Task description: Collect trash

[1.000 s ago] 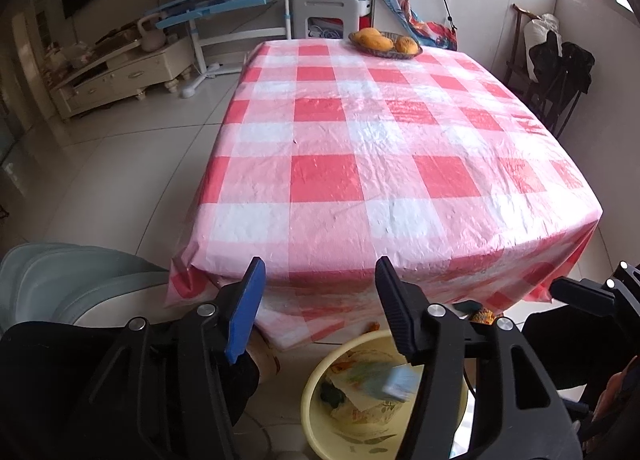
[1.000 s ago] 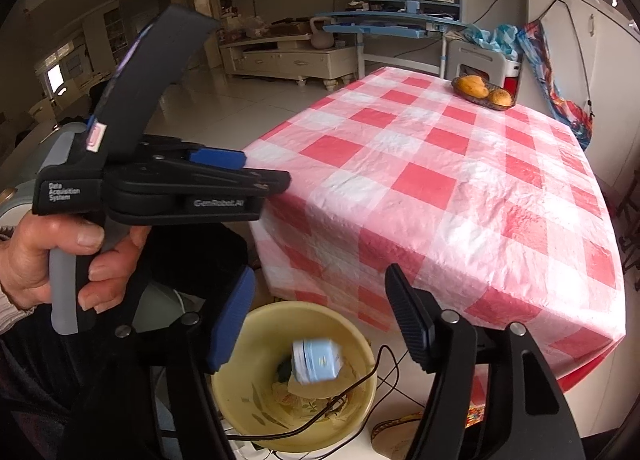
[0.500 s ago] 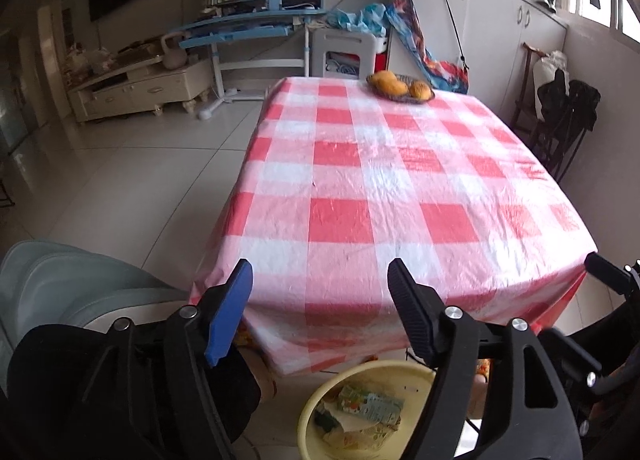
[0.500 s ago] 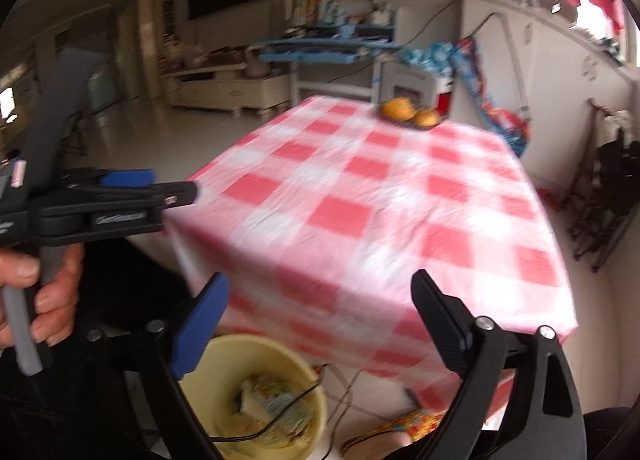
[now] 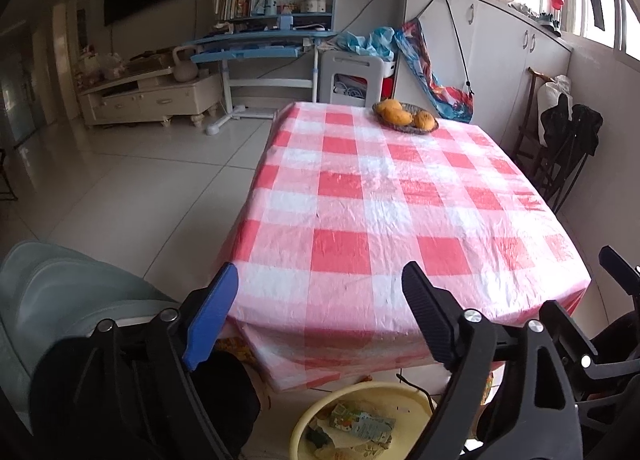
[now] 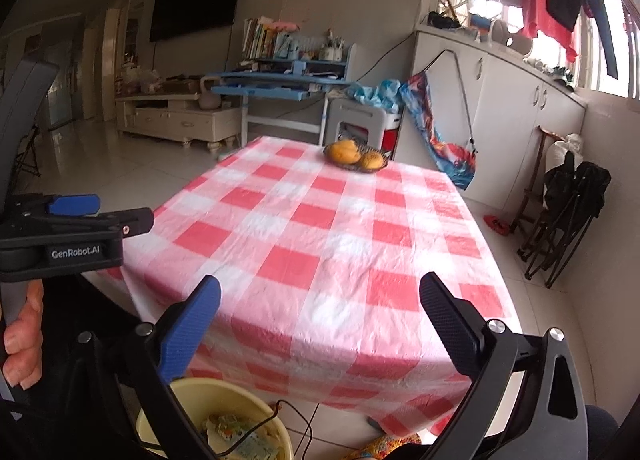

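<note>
both tongs (image 5: 320, 296) (image 6: 320, 310) risen from yellow basin (image 5: 308, 420), opening, empty, "genrobot.ai" on left

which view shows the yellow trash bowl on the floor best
The left wrist view: the yellow bowl sits between the fingers with most of its rim and the trash inside visible. In the right wrist view, the bowl is partly hidden behind the blue finger.
</note>
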`<state>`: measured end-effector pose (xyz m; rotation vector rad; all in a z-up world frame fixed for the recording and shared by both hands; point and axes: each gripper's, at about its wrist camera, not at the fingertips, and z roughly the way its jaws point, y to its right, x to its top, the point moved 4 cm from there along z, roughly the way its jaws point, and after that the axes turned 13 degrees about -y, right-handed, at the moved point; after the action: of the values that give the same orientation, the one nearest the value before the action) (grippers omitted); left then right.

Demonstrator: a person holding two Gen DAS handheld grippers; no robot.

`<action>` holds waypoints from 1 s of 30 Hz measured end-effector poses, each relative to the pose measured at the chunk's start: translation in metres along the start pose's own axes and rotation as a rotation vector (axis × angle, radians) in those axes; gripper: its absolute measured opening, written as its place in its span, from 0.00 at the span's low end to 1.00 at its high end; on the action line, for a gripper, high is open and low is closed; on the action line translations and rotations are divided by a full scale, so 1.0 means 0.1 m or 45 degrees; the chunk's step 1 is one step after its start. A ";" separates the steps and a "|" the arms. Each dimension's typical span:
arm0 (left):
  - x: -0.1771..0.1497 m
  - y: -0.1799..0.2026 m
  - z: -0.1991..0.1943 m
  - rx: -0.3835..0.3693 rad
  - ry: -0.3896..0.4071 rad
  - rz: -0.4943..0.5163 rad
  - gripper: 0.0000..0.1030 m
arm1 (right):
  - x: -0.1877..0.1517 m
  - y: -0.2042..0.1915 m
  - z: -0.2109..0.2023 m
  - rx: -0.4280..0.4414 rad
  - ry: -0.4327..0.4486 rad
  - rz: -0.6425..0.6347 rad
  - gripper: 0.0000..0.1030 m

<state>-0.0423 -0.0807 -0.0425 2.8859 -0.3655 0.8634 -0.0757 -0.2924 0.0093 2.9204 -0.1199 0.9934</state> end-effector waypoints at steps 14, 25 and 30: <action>0.71 0.00 -0.15 0.077 0.107 0.076 0.89 | 0.40 0.02 -0.04 0.004 0.103 0.071 0.92; 1.01 0.01 0.21 0.093 0.028 0.027 0.93 | 0.74 0.19 0.40 0.029 0.040 0.177 0.92; 0.97 -0.03 0.25 0.101 0.022 0.022 0.93 | 0.76 0.14 0.41 0.052 0.036 0.173 0.92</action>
<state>0.0502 -0.1010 -0.0099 2.9493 -0.3634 0.9256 0.0080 -0.3135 0.0232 2.9675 -0.3043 1.0674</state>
